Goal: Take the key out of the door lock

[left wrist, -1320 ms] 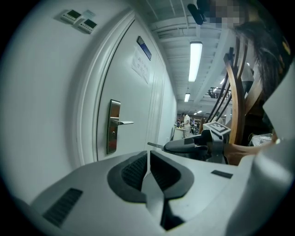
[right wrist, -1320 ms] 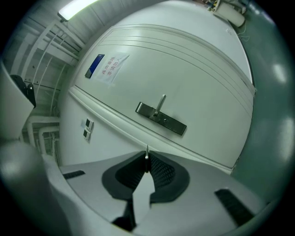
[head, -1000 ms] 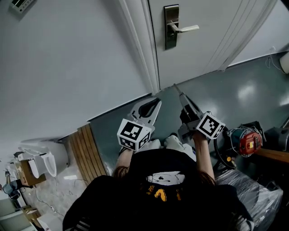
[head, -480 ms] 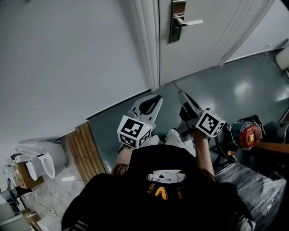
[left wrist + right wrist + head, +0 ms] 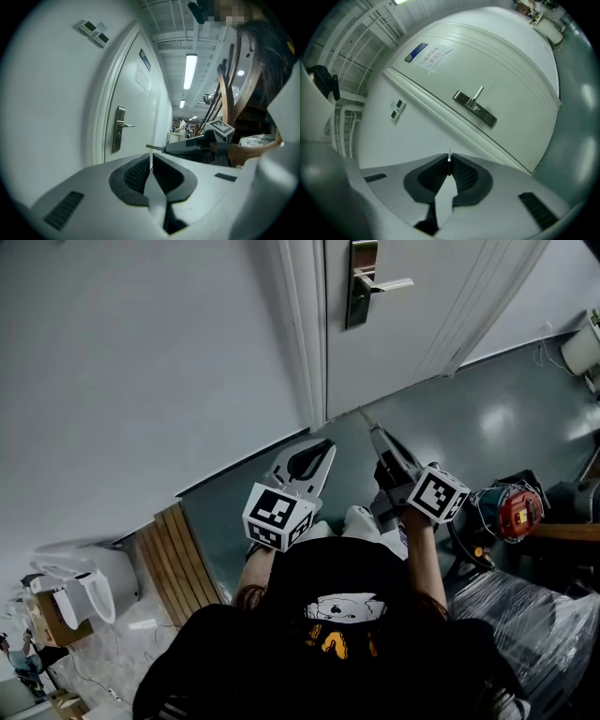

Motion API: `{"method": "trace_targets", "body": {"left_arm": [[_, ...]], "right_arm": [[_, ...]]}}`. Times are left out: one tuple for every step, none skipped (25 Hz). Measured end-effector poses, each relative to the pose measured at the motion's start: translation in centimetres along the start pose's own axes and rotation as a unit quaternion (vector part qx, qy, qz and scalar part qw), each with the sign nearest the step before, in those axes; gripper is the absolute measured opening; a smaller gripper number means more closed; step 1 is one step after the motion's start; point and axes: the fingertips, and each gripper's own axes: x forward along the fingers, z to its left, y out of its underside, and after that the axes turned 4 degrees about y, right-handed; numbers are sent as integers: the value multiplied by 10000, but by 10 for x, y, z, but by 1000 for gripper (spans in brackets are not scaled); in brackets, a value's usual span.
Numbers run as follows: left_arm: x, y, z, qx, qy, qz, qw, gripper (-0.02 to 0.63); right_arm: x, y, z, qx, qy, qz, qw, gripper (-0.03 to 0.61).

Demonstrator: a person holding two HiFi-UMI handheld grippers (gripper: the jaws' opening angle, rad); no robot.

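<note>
While the person stands just short of the door [image 5: 403, 343], the head view shows both claws held out toward it above the grey floor [image 5: 487, 427]. The left claw [image 5: 327, 446] is closed and holds nothing. The right claw [image 5: 376, 432] is clamped on the key [image 5: 366, 418]. Its thin blade pokes out past the tips, well apart from the lock plate [image 5: 357, 287] and its lever handle [image 5: 389, 284].

Looking along the left claw [image 5: 151, 158], its jaws meet at the tips. Beyond them the right claw [image 5: 168, 148] shows side-on, with the key [image 5: 153, 147] sticking out toward the door [image 5: 136, 108]. The lock plate [image 5: 118, 133] sits further off.

Along the right claw [image 5: 449, 165], the pads pinch the key [image 5: 449, 159] edge-on, a thin sliver at the tips. The lock plate [image 5: 480, 111] lies beyond on the white door [image 5: 515, 84], apart from the key.
</note>
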Motion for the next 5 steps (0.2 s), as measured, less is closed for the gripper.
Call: {"method": "trace_targets", "body": {"left_arm": [[0,1,-1,7,20,7,10000,23],[-1,2,-2,13,36,18,10000,23],[-1,4,-4,19,48,30,10000,23],[-2,5,-5,23,56,39,10000,25],[-3,6,-7,27,62,47,10000,23]], "right_arm": [[-1,0,0,-28,4,-4,10000,21],[-2,1,-1,-45,18,-1,10000,21],[-3,2,-2,-58,38,6,10000,21],[-4,3,-3,-72,57,16,10000,21],[-5,4,-5,-85,76,27,9999,21]]}}
